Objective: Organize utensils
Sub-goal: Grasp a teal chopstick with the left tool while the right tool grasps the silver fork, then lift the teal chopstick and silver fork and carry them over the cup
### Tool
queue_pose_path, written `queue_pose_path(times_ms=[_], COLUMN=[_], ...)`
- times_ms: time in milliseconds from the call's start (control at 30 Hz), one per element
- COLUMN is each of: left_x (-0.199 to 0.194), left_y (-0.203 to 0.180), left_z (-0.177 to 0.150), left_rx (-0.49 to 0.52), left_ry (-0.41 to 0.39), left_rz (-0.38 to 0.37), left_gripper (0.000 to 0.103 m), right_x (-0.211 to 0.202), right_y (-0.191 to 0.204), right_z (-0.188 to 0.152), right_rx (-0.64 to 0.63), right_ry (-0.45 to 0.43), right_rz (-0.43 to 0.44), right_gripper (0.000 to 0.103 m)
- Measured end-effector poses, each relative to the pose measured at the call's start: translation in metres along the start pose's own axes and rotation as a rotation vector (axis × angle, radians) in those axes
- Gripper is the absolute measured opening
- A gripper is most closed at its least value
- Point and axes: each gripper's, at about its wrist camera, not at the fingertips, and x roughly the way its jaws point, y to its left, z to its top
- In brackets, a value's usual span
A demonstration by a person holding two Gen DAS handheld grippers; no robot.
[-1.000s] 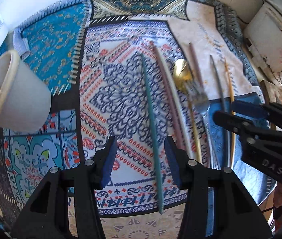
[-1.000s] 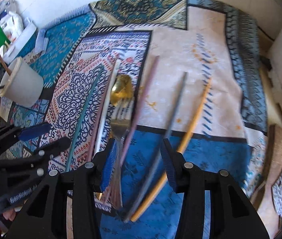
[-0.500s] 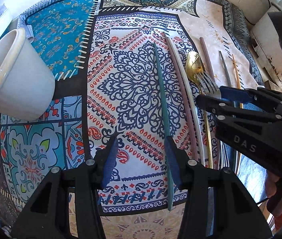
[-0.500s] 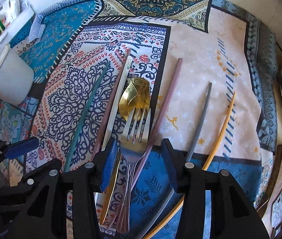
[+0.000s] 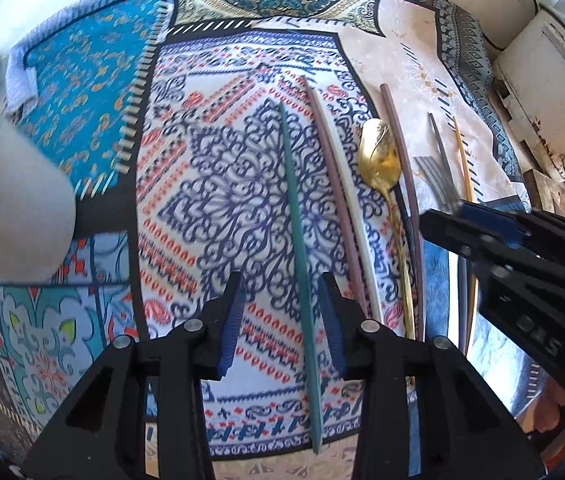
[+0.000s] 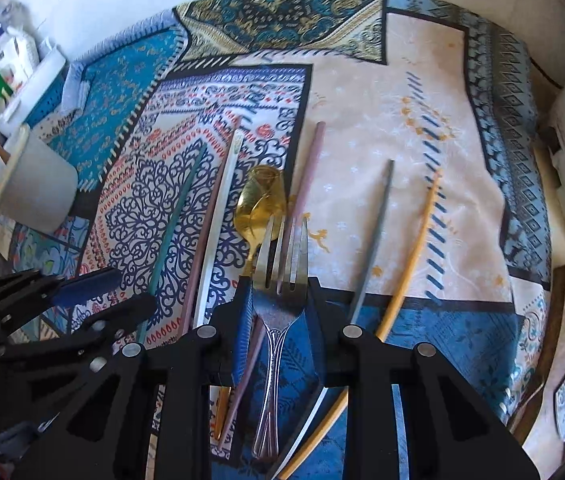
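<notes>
Lying between the right gripper's fingers: the fork.

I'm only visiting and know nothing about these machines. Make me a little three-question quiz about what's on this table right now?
1. True or false: the right gripper has its fingers around the silver fork.
2. Which utensil lies between the left gripper's open fingers? A) gold spoon B) teal chopstick C) yellow chopstick
3. Fill in: the white cup stands at the table's ___ side, seen from the right wrist.

Key: 1 true; 2 B, the teal chopstick; 3 left.
</notes>
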Motion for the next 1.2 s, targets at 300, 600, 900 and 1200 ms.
queue_pose_path(times_ms=[300, 600, 900, 1200], left_x=[0.011, 0.013, -0.048, -0.102], left_y=[-0.021, -0.027, -0.031, -0.031], left_z=[0.018, 0.029, 0.019, 0.007], left_rx=[0.083, 0.082, 0.079, 0.084], left_ry=[-0.042, -0.010, -0.121, -0.248], left_rz=[0.115, 0.062, -0.025, -0.059], left_gripper=[0.013, 0.004, 0.003, 0.003], right_x=[-0.026, -0.051, -0.081, -0.106], right_y=[-0.011, -0.018, -0.019, -0.014], right_z=[-0.003, -0.009, -0.012, -0.011], right_rx=[0.043, 0.081, 0.105, 0.115], right_ry=[-0.071, -0.137, -0.215, -0.280], right_rz=[0.013, 0.021, 0.003, -0.009], right_gripper=[0.023, 0.023, 0.023, 0.023])
